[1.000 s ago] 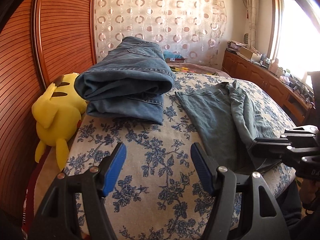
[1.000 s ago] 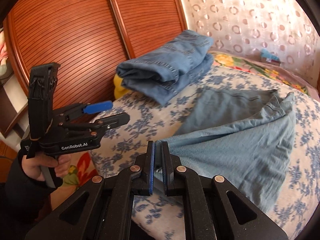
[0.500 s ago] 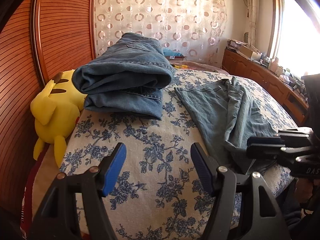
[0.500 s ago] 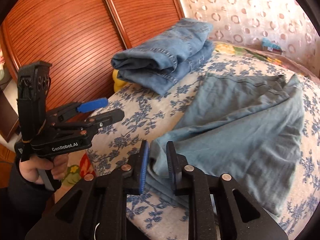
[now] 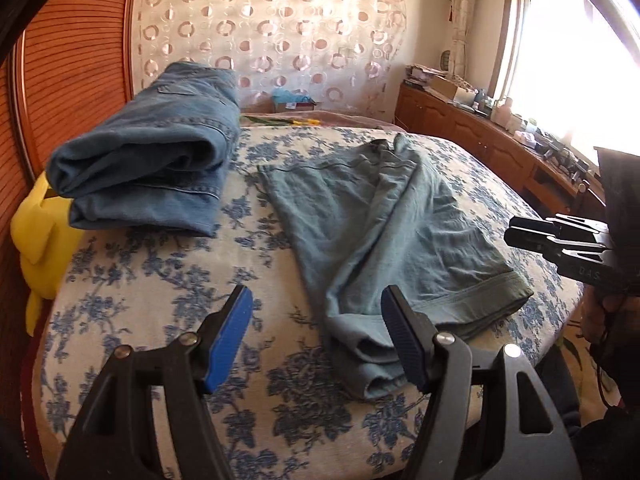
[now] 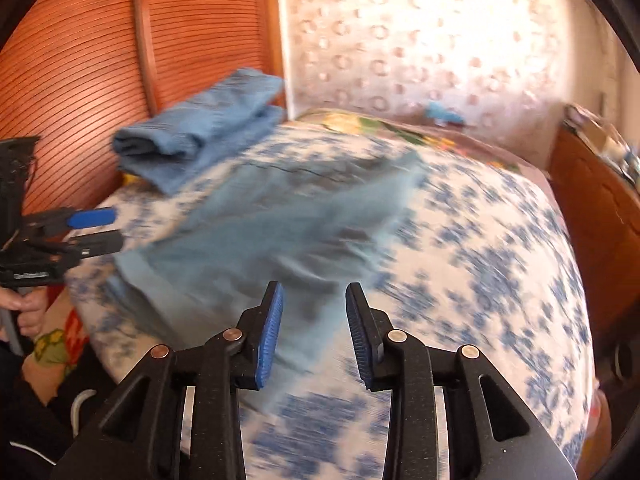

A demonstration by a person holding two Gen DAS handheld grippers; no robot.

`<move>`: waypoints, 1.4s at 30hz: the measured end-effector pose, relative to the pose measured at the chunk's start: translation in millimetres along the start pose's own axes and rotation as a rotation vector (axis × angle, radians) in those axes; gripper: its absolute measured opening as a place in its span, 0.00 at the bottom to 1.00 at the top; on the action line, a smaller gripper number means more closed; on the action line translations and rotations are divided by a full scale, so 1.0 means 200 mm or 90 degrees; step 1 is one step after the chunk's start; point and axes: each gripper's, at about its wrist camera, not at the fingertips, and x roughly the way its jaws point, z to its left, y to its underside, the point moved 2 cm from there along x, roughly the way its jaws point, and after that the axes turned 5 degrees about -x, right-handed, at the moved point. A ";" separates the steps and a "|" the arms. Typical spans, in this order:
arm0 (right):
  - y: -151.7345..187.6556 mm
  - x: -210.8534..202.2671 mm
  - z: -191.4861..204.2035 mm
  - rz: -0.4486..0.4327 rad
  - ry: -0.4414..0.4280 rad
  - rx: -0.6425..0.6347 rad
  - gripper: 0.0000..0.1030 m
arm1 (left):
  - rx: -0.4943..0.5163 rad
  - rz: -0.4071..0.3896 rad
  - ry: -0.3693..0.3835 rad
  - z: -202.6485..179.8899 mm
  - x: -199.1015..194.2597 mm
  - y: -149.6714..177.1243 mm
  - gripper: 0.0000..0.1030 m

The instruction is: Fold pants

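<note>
Grey-blue pants (image 5: 384, 224) lie folded lengthwise on the flowered bed (image 5: 168, 280), hems bunched at the near edge. They also show, blurred, in the right wrist view (image 6: 272, 232). My left gripper (image 5: 316, 332) is open and empty, hovering above the near edge just left of the hems. My right gripper (image 6: 314, 328) is open and empty, above the pants' near right edge. It also shows at the right of the left wrist view (image 5: 560, 240).
Folded blue jeans (image 5: 152, 168) sit at the far left of the bed, with a yellow plush toy (image 5: 36, 240) beside them. A wooden slatted wall (image 6: 80, 60) is on the left. A wooden counter (image 5: 500, 152) with small items runs under the window.
My right gripper opened and let go of the pants' edge, then swung right. The pants dropped flat on the bed. My left gripper moved forward and right toward the hems.
</note>
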 end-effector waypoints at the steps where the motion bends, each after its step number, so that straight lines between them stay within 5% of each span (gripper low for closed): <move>1: 0.02 0.00 -0.02 0.003 -0.001 0.010 0.31 | -0.002 0.002 0.000 0.00 0.00 0.00 0.61; 10: 0.12 -0.12 0.07 -0.002 -0.033 0.016 0.31 | 0.000 0.025 0.018 -0.02 0.01 0.07 0.36; 24: 0.21 -0.04 0.21 0.056 -0.014 -0.037 0.34 | 0.007 0.041 0.012 -0.03 0.04 0.10 0.33; 34: 0.19 -0.06 0.14 0.010 0.026 0.022 0.34 | 0.008 0.034 0.045 -0.05 0.01 0.12 0.13; 42: 0.20 -0.06 0.16 0.011 0.018 0.017 0.19 | 0.011 0.007 0.066 -0.08 -0.10 0.13 0.04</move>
